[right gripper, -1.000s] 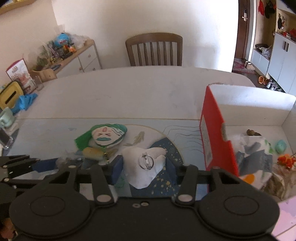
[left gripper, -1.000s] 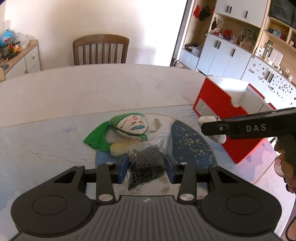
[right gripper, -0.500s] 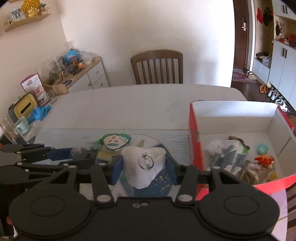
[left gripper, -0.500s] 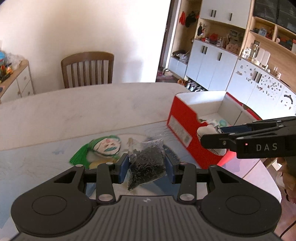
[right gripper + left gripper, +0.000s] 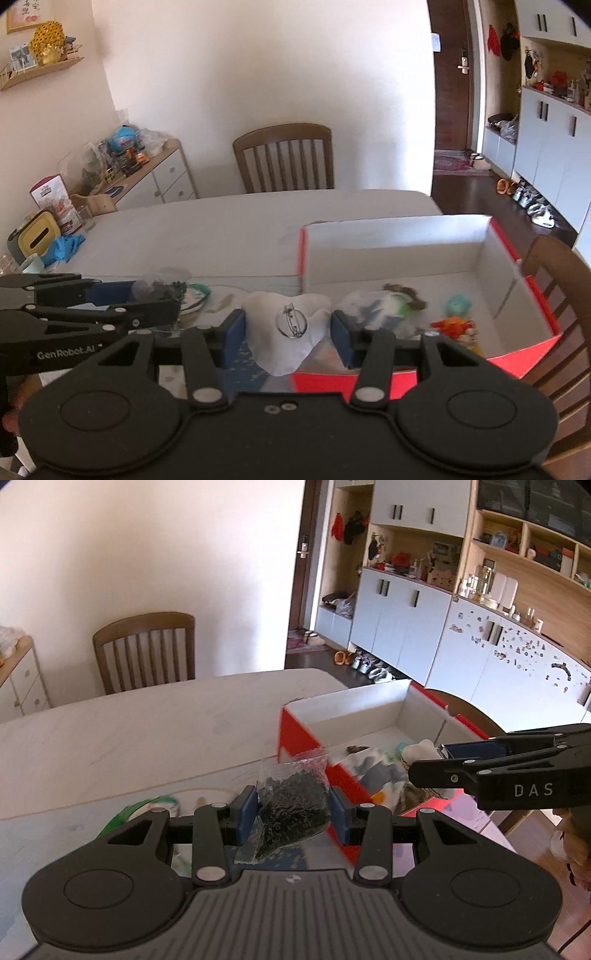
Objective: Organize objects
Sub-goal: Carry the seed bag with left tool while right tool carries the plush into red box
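My left gripper (image 5: 293,814) is shut on a clear bag of black beads (image 5: 295,805) and holds it above the table, beside the near left corner of the red box (image 5: 295,734). My right gripper (image 5: 286,332) is shut on a white heart-shaped cushion with a metal pin (image 5: 288,328), held over the box's near wall (image 5: 517,360). The box is white inside and holds a patterned cloth (image 5: 376,306), a teal piece (image 5: 458,304) and an orange toy (image 5: 454,326). A green-tasselled face ornament (image 5: 147,806) lies on the table, mostly hidden behind my left gripper.
A wooden chair (image 5: 284,158) stands at the table's far side, another (image 5: 557,280) right of the box. A sideboard with clutter (image 5: 140,166) is at the left wall. A blue cloth (image 5: 64,245) and yellow tissue box (image 5: 37,236) sit on the table's left edge.
Both grippers have lifted and swung right toward the red box with their objects held. The box interior now shows and the face ornament has dropped behind the left gripper.
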Demonstrator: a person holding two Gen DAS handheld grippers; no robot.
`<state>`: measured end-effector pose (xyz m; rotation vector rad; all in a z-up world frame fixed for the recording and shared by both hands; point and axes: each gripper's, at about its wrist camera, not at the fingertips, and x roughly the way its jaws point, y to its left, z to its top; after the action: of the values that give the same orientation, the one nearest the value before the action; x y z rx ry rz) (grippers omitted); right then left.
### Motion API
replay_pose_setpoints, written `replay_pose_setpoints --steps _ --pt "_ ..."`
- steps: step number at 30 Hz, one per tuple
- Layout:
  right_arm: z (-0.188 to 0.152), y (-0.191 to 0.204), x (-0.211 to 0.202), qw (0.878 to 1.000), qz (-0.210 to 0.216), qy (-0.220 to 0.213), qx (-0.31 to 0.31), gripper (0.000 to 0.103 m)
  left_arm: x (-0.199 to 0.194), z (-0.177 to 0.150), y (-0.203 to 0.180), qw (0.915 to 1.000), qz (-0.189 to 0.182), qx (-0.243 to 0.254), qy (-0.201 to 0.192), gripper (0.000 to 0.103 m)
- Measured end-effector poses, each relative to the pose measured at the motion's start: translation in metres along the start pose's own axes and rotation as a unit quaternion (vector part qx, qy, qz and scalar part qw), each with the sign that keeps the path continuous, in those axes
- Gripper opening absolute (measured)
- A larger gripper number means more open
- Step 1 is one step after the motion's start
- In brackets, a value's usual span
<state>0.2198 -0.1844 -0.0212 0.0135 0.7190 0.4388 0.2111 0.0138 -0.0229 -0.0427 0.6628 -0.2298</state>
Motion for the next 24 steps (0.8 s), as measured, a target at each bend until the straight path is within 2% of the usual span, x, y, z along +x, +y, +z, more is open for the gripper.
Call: replay_pose_setpoints --steps 12,24 --pt "0.003 -0.074 -0.012 1.000 -0.015 -0.008 -0.002 0.049 0.043 0.031 -0.060 0.9997 -0.008 0.022 0.004 0.041" --pt "0.009 -0.133 0.008 0.999 -0.033 0.006 -0.008 0.049 0.105 0.062 -0.098 0.9986 -0.004 0.049 0.019 0.041"
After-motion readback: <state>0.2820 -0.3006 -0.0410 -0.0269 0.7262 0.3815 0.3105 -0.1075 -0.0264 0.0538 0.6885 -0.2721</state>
